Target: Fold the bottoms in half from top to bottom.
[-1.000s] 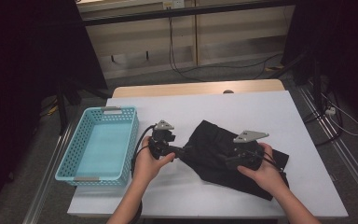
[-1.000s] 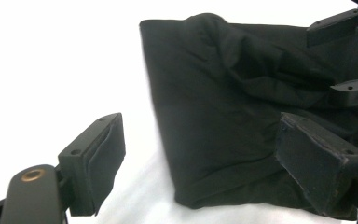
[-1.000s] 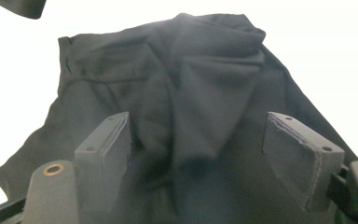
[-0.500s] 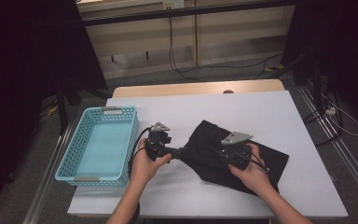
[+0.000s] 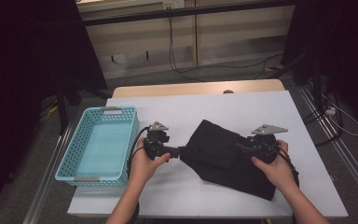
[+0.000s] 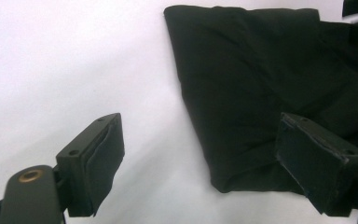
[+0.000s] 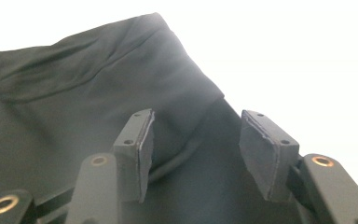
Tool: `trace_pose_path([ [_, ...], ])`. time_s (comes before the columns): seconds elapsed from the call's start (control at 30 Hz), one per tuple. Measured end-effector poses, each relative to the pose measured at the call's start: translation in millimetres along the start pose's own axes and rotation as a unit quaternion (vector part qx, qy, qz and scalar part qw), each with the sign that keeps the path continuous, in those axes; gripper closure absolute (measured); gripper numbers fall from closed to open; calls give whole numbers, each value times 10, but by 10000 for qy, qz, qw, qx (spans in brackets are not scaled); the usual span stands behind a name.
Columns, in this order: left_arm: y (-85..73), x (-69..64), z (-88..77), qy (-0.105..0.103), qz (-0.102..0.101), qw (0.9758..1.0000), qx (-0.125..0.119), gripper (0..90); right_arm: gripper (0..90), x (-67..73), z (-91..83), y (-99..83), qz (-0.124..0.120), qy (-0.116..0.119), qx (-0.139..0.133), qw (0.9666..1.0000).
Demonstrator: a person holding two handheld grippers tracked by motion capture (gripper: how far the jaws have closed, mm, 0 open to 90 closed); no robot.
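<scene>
One black garment (image 5: 226, 158) lies folded and rumpled across the middle of the white desk (image 5: 261, 107), to the right of the blue basket (image 5: 100, 142), which sits apart from it at the desk's left edge. Compared with a second ago the garment looks more bunched on its right side, with a fold lying over the lower layer. The right hand (image 5: 275, 168) has swung in toward the middle of the garment and then back out toward its right side. The right gripper (image 5: 242, 147) has just been opening its jaws after a quick squeeze; in the right gripper view they stand apart over the dark fabric, with a raised fold between them but the pads not pressing on it. So it holds nothing now. My read: one fold has just been laid and released, and the next grab is not yet made.

The left hand (image 5: 144, 163) has kept its place. The left gripper (image 5: 179, 151) stands wide open at the garment's left corner; in the left gripper view one pad is over bare desk and the other over cloth, gripping nothing. Likely it is waiting there to take that corner.

No brand, label or writing can be read on the garment, basket, desk or grippers.
</scene>
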State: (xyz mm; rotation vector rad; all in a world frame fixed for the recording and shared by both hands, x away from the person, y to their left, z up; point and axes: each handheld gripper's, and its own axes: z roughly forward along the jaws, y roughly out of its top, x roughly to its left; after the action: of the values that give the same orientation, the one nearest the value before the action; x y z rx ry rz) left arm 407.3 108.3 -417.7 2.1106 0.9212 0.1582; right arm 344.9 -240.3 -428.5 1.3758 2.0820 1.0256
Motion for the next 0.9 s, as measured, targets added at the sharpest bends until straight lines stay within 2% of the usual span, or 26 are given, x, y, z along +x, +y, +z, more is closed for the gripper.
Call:
trace_pose_path([
  [0.03,-1,4,-5,1,22,10000,30,159,451,0,0,0,0,0,0,10000],
  [0.07,-5,0,-6,15,-44,10000,-13,157,446,-28,61,42,21,6,-28,10000],
  [0.13,-6,9,-15,25,7,10000,10,157,450,-38,85,59,29,27,-48,10000],
  [0.17,-5,5,-31,42,-53,10000,-41,158,489,-60,148,114,52,-1,-65,10000],
  [0.27,-7,6,-56,33,-35,10000,-55,157,517,-60,205,142,47,50,-70,10000],
  [0.3,-11,-3,-57,73,-11,9999,-86,158,546,-61,287,128,-60,2,86,9999],
  [0.37,-12,-1,-63,68,1,10000,-61,159,532,-71,358,85,-14,44,318,9995],
  [0.4,-12,-1,-63,68,1,10000,-61,160,532,-71,358,85,-14,44,318,9995],
  [0.43,-13,-5,-61,72,6,9999,-83,162,515,-70,434,34,95,252,547,9981],
  [0.5,-12,-13,-56,55,-15,9999,-82,162,551,-47,438,13,93,296,473,9984],
  [0.53,-22,-24,-37,135,11,9999,-83,162,571,-30,432,13,116,328,491,9982],
  [0.57,-26,-11,-35,38,42,10000,-8,163,611,-18,432,8,163,400,491,9979],
  [0.63,-42,-6,-9,52,8,10000,-4,163,757,10,422,-2,155,553,473,9972],
  [0.7,-44,3,-11,50,39,10000,45,163,831,24,405,3,109,594,450,9972],
  [0.9,-47,22,-37,251,165,9995,37,156,852,13,302,48,203,694,245,9971],
])
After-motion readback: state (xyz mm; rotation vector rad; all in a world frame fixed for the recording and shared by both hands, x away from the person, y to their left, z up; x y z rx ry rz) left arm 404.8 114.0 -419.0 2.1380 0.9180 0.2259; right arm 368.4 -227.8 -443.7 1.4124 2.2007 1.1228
